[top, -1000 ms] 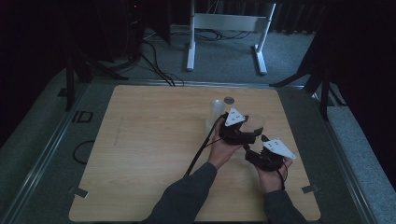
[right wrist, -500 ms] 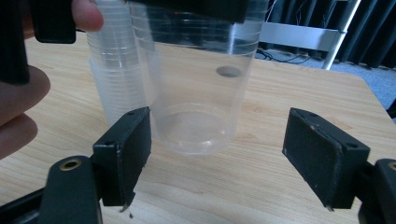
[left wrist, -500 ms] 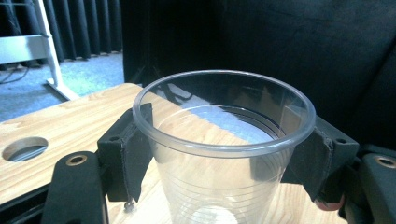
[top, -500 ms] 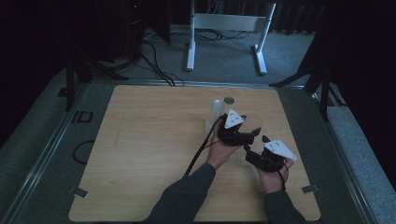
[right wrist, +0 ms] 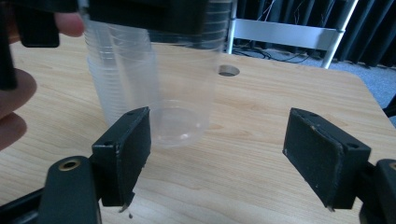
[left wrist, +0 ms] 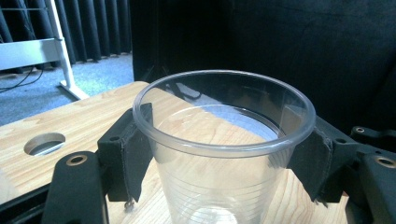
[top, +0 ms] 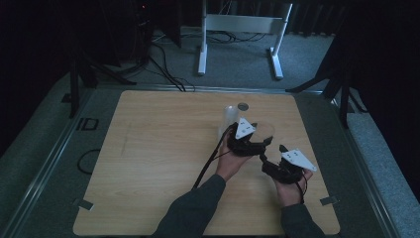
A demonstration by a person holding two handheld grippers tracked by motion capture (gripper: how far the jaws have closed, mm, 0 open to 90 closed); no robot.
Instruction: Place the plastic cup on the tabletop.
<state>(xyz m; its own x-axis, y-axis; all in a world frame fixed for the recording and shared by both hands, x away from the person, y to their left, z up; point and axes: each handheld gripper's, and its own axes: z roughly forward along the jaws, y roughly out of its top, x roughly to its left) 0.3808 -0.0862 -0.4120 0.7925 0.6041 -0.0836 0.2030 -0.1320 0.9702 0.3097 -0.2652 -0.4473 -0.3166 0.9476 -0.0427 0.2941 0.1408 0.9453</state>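
Observation:
My left gripper (left wrist: 224, 154) is shut on a clear plastic cup (left wrist: 224, 186), one black jaw pressed on each side just under the rim. In the high view this left gripper (top: 262, 134) sits right of centre on the table, holding the cup (top: 266, 130) next to a stack of clear cups (top: 228, 119). My right gripper (right wrist: 233, 154) stands open with nothing between its jaws. It looks at the held cup (right wrist: 182, 93) and the stack (right wrist: 105, 74) behind it. In the high view the right gripper (top: 271, 153) is just right of and nearer than the left.
The wooden table (top: 158, 163) has a round hole (top: 242, 106) near its far edge. A white metal frame (top: 242, 25) stands on the carpet beyond. The left hand's fingers (right wrist: 16, 98) show at the left of the right gripper view.

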